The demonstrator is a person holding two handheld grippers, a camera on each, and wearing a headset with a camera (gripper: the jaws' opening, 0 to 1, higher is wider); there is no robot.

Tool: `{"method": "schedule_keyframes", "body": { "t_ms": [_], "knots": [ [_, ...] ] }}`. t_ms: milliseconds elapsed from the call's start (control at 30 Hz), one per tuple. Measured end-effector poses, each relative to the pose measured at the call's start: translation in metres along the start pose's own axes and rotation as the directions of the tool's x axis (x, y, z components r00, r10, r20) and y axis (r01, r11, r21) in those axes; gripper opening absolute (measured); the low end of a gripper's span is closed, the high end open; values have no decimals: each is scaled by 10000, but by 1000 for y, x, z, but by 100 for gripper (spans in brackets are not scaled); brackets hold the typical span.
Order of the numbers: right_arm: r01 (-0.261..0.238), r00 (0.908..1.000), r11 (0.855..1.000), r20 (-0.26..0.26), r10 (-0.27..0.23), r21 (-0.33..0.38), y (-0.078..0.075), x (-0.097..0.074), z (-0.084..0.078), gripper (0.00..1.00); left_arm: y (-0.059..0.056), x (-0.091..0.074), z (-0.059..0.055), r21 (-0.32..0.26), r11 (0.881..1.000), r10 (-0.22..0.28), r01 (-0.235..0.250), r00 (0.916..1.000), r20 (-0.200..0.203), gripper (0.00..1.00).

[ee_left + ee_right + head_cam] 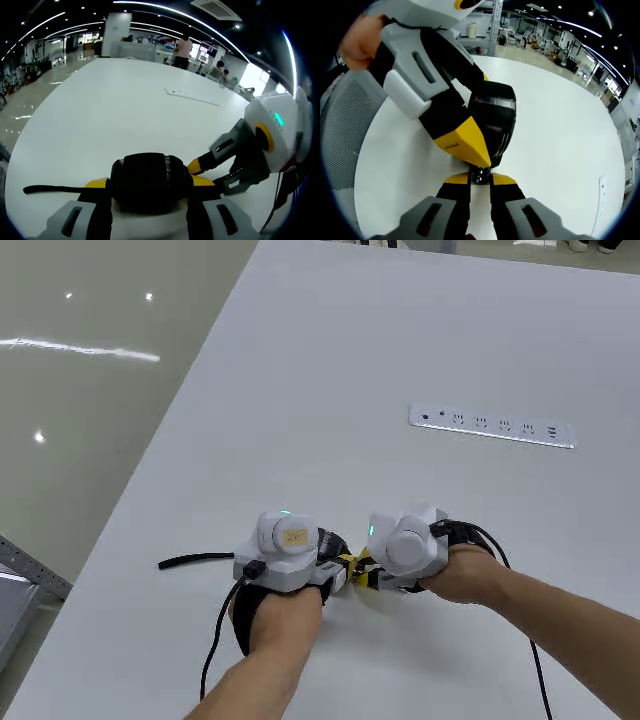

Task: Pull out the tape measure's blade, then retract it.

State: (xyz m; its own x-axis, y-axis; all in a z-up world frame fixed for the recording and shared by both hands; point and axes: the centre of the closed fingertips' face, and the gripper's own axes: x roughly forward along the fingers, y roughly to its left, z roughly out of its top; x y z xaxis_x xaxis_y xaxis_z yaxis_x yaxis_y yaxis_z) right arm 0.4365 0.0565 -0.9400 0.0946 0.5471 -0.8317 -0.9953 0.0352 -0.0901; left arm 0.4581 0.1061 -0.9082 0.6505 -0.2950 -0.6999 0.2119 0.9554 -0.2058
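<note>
Left hand-held gripper clamped on black tape measure, low over white surface; right hand-held gripper jaws nearly closed, apparently pinching blade tip at case mouth; power strip well beyond.

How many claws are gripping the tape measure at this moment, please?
2. The left claw clamps the tape measure's black case; the right claw pinches the blade tip at the case's mouth.

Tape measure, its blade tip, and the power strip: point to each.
tape measure (pixel 150 182), left gripper view, front of the black case between the jaws.
blade tip (pixel 480 176), right gripper view, dark end piece pinched between the jaws.
power strip (pixel 490 426), head view, middle of its white top face.
</note>
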Motion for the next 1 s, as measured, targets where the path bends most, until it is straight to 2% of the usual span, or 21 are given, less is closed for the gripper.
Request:
{"method": "schedule_keyframes", "body": {
  "t_ms": [600,1000],
  "knots": [
    [-174,9998,9990,17,175,-422,0,2,3,14,0,0,0,-19,10000,5,-5,10000,0,56],
    [-156,9999,9993,-60,154,-341,-1,3,3,14,-1,1,0,-39,10000,10,-10,10000,10,56]
  ]
}}
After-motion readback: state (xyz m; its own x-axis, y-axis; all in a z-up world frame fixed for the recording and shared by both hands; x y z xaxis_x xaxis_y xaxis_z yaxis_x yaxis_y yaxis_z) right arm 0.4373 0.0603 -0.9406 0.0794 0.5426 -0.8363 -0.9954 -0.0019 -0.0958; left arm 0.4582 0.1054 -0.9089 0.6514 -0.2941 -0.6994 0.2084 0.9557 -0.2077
